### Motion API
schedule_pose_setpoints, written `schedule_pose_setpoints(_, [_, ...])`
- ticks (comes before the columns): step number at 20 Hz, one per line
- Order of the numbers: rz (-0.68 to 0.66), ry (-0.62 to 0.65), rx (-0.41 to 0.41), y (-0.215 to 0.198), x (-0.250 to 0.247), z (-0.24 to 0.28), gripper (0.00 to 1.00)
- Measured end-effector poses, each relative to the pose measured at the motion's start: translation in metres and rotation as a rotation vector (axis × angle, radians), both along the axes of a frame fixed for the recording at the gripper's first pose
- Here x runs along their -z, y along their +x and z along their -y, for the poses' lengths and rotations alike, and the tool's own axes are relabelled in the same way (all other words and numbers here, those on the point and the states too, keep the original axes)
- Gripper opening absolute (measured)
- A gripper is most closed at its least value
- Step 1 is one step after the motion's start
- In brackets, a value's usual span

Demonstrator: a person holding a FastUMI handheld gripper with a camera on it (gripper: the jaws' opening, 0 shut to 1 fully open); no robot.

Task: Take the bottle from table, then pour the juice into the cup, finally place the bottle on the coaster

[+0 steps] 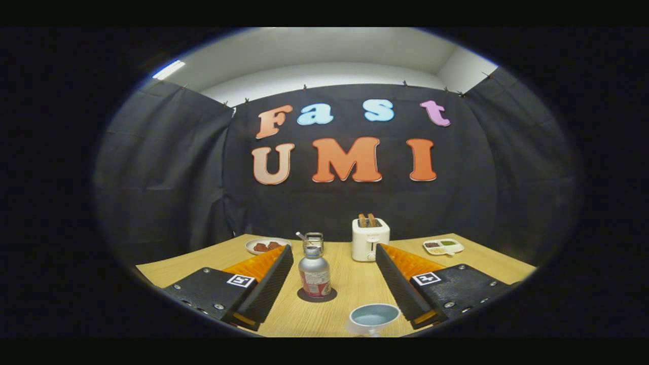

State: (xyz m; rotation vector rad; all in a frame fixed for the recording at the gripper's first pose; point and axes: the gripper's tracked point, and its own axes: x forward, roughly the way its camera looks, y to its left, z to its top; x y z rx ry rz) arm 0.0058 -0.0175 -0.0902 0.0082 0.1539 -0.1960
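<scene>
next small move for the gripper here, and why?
Probably back straight away. The bottle already stands upright on the coaster, the gripper is open with both fingers clear of it, and the cup sits nearer, between the fingers.

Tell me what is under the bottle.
The bottle stands upright on a dark round coaster, whose rim shows around its base; the coaster's middle is covered. Both sit on the wooden table, between the open gripper fingers.

Bottle [314, 272] upright on coaster [317, 295], cup [373, 317] nearer, toaster [370, 238] behind, between the spread tool [334, 284] fingers.
</scene>
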Motion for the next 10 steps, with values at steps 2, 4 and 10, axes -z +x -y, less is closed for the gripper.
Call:
schedule_pose_setpoints(2, [0.048,0.016,-0.004,-0.019,-0.020,0.007,0.96])
schedule_pose_setpoints(4, [0.089,0.010,-0.008,-0.035,-0.036,0.015,0.96])
schedule_pose_setpoints(10, [0.156,-0.041,0.031,-0.065,-0.067,0.047,0.96])
